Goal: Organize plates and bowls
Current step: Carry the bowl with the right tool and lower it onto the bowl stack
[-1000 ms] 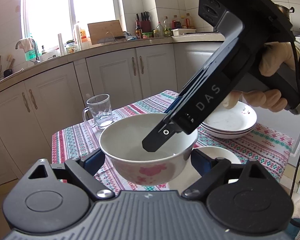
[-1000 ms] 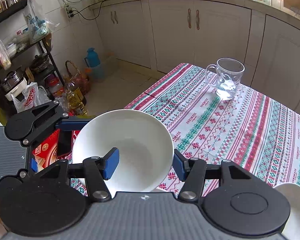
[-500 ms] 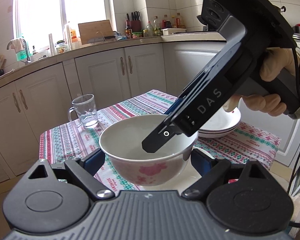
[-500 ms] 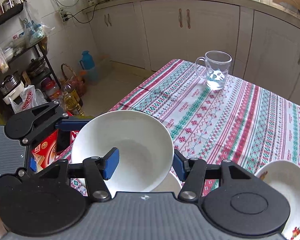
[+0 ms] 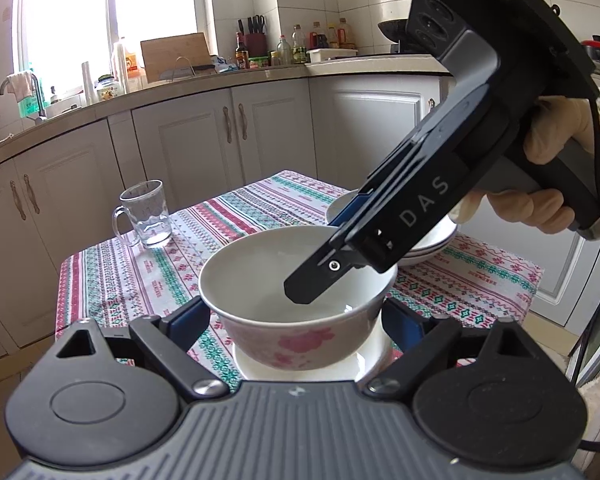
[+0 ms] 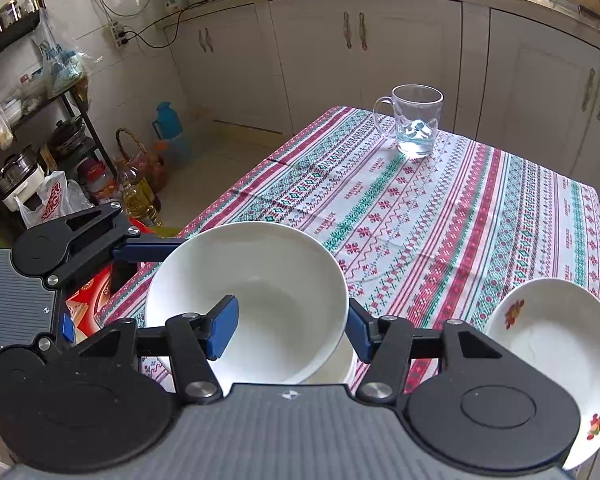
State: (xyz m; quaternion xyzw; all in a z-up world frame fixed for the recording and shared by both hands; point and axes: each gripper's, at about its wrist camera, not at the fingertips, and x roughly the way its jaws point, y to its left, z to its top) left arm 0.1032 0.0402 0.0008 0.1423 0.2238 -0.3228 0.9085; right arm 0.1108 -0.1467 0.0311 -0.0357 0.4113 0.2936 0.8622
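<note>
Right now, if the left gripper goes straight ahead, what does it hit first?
The bowl, already between the fingers of the left gripper; the right gripper, clamped on its rim, is just behind. Pad contact is unclear.

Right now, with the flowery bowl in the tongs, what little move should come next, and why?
Probably ease the flowery bowl straight down a little. The right tongs pinch its rim, one pad inside and one outside, and it seems to sit right over a white dish on the tablecloth, so a gentle lowering should nest them.
</note>
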